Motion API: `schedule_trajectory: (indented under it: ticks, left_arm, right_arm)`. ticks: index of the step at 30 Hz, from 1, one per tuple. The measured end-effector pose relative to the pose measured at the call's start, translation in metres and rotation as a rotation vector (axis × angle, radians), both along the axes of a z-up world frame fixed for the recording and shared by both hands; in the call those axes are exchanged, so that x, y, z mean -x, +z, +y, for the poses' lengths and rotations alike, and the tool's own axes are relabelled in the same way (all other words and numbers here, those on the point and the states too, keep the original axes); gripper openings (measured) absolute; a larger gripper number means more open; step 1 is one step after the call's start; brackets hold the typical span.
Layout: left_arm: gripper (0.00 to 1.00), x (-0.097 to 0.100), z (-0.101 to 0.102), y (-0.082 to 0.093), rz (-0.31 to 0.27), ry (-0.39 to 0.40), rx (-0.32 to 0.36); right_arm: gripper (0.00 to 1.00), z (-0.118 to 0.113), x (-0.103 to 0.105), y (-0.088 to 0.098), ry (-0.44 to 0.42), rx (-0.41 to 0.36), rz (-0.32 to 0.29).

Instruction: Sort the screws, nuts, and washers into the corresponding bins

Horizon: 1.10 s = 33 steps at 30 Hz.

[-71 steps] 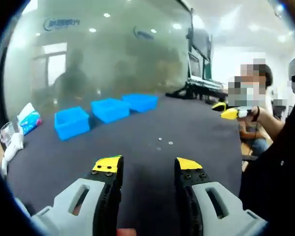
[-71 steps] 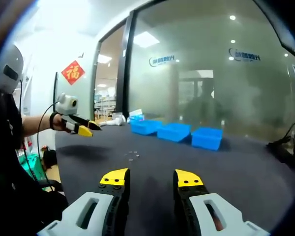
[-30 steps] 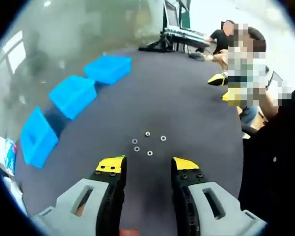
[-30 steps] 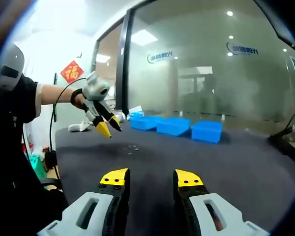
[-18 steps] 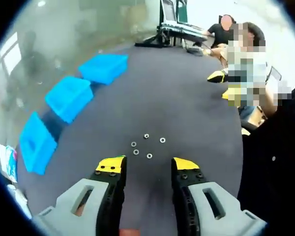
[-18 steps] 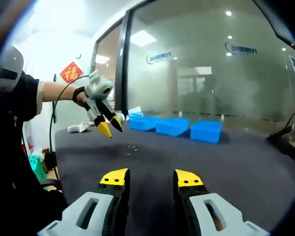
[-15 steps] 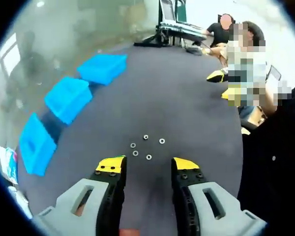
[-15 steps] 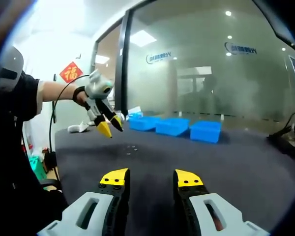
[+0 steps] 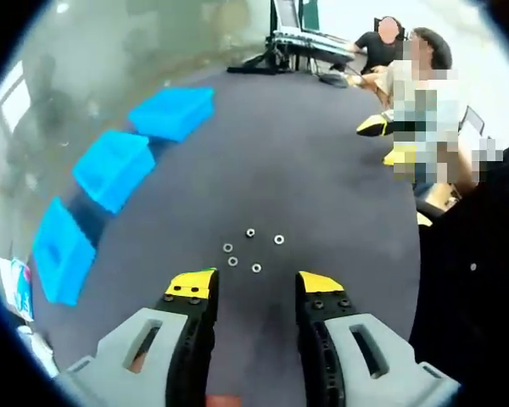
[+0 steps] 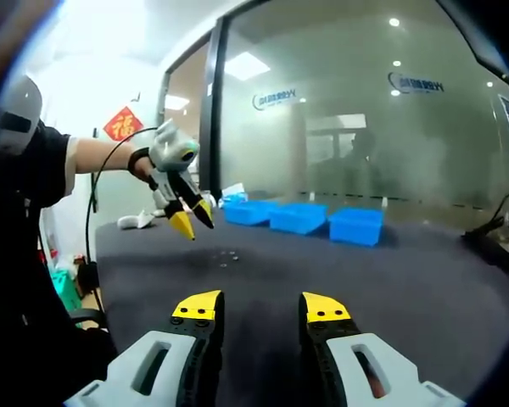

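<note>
I hold my left tongs [image 9: 254,288] open above the small metal rings [image 9: 250,249] on the dark surface [image 9: 305,170], ready to pinch one for the blue bins [image 9: 110,165], right tongs [image 10: 261,309] open, idle.

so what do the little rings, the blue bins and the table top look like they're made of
Little rings: probably bare metal; they look pale silvery with a dark centre hole, though too small to be sure.
Blue bins: likely moulded plastic; uniform bright blue, thin straight walls, a soft sheen.
Table top: dark grey and matte, no glare from the ceiling lights; it could be felt, a mat or a coated board.
</note>
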<state>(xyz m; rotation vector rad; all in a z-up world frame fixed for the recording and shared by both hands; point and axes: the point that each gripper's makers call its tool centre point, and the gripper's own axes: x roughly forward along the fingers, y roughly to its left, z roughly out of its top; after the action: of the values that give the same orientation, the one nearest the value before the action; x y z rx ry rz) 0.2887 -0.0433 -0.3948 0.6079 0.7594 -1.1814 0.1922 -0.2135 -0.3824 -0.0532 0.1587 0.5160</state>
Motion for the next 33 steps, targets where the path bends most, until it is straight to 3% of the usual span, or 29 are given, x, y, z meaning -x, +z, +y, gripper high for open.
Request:
schedule_trajectory:
  ticks: [18, 33]
  left_arm:
    - [0.34, -0.009, -0.018, -0.007, 0.014, -0.032, -0.04]
    - [0.28, -0.023, -0.039, -0.024, 0.02, -0.042, -0.071]
  right_arm:
    - [0.32, -0.002, -0.001, -0.004, -0.001, -0.011, 0.005]
    - [0.32, -0.001, -0.001, -0.007, 0.0, -0.01, 0.012]
